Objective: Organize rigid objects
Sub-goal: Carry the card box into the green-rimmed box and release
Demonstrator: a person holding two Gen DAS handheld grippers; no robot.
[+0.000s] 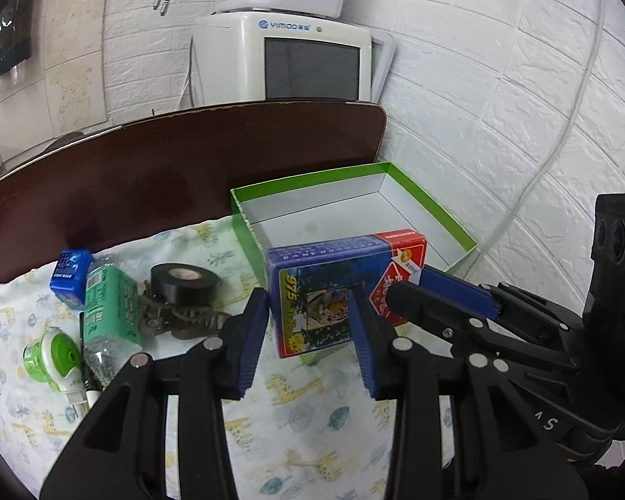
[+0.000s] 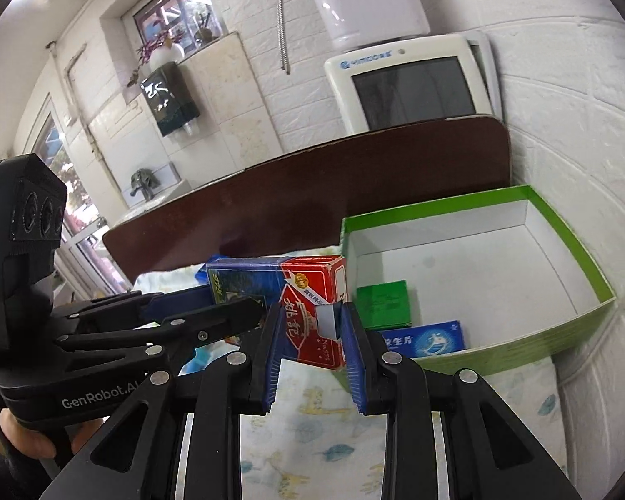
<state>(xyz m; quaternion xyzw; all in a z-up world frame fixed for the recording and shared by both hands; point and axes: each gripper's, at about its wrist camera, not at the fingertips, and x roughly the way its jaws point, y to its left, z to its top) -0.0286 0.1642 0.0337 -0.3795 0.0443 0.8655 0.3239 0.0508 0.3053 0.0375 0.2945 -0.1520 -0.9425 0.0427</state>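
Observation:
A blue and red playing-card box [image 1: 333,287] is held above the patterned cloth, beside the green cardboard box [image 1: 458,225]. My left gripper [image 1: 310,312] is shut on its blue end. My right gripper [image 2: 310,325] is shut on its red end [image 2: 312,316]. Each gripper shows in the other's view, coming in from the side. The green box [image 2: 579,246] holds a green packet [image 2: 383,302] and a blue packet [image 2: 429,335] in its near corner. On the cloth at left lie a black tape roll [image 1: 185,283], a green-labelled bottle [image 1: 106,312], a small blue box [image 1: 71,277] and a green and white device [image 1: 58,358].
The dark brown tabletop [image 1: 146,179] runs behind the cloth [image 1: 304,425]. A white appliance with a screen [image 1: 304,62] stands behind the table. A white brick wall [image 1: 500,104] and a thin cable [image 1: 562,141] are at right. A metal clip [image 1: 179,318] lies under the tape.

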